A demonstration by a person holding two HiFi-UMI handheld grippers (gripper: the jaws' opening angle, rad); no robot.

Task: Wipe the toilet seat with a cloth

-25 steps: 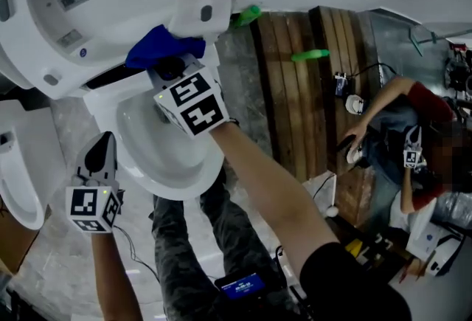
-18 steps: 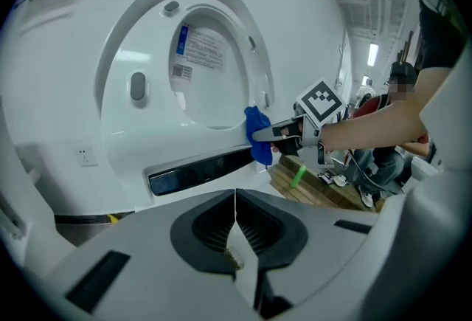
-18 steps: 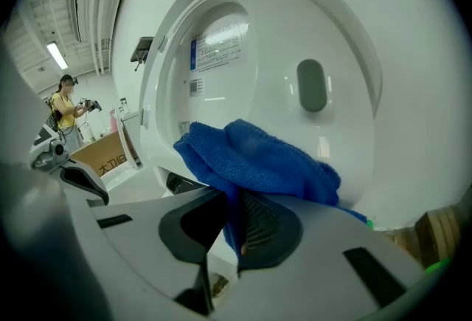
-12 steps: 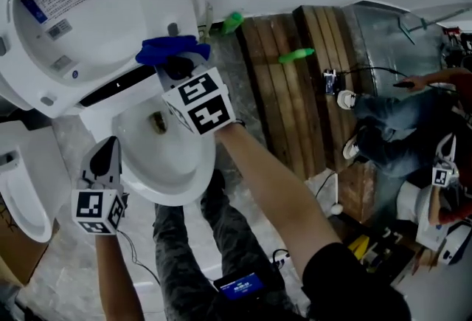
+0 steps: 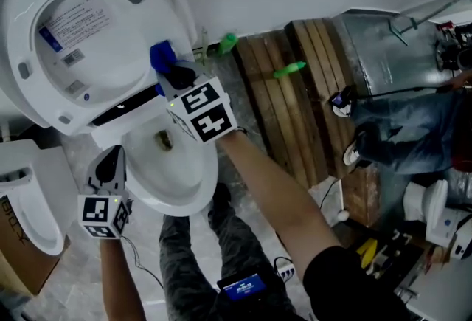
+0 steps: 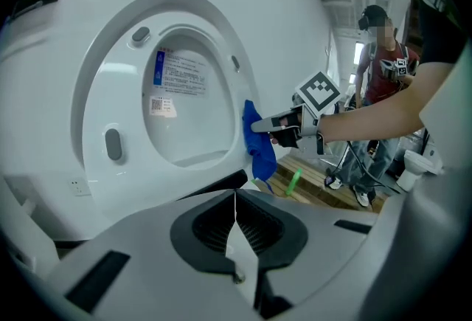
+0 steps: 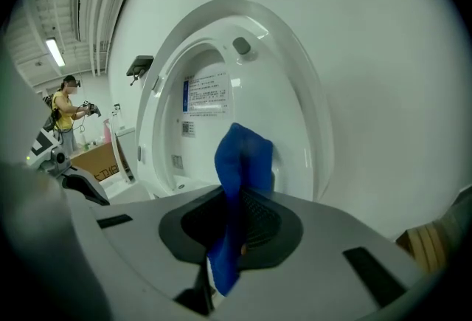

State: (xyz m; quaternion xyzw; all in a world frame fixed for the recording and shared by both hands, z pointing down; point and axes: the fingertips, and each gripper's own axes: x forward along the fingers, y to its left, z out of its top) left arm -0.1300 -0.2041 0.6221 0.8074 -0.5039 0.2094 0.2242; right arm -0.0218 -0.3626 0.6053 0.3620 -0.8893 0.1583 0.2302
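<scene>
the toilet seat [image 5: 144, 17] stands raised against the wall with its underside facing the room, and the bowl [image 5: 193, 192] below it is open. the right gripper [image 5: 174, 70] has its fingers clenched on a blue cloth [image 5: 161, 56]. the cloth sticks out past the tips and looks to lie against the right-hand edge of the raised seat, low down near the hinge. the left gripper [image 5: 110, 156] hangs over the front left rim of the bowl, its jaws pressed together on nothing, taking no part. i'd say the wiping is under way but far from finished. the cloth meets only this one side of the ring, and nothing shows which parts are already clean. by my guess the top arc, the left side and the sitting face are left to do.
</scene>
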